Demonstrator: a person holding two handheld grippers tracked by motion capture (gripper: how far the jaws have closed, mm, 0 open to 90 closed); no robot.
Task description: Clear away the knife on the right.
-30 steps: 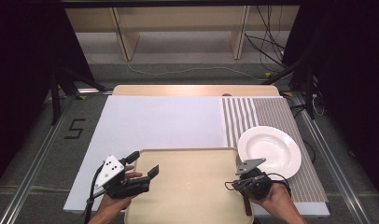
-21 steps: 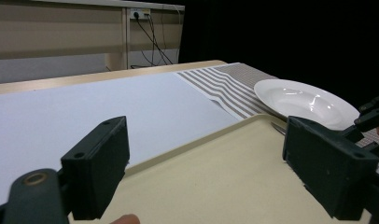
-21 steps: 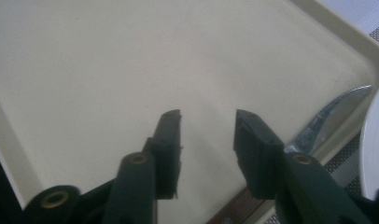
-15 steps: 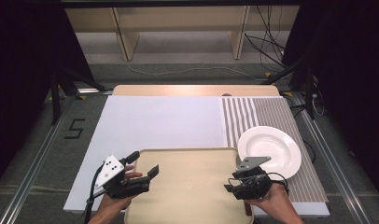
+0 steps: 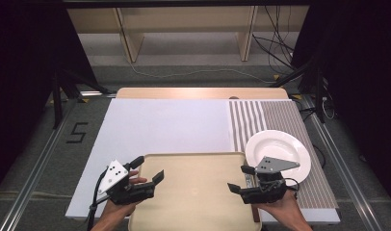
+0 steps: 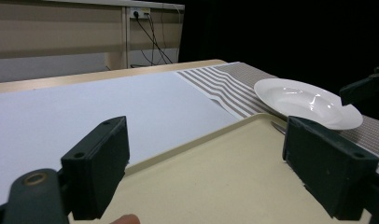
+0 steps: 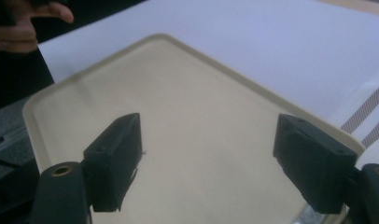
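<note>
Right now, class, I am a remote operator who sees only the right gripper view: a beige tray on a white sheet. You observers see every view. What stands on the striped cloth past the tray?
Observer: An empty white plate sits on the striped mat, close by the far right corner of the tray.
Operator: Where is the other hand working?
Observer: The left hand-held gripper hovers at the tray's left edge, towards the person's side.
Operator: Does it hold anything?
Observer: No. The left gripper view shows its jaws wide apart with nothing between them, only bare tray below.
</note>
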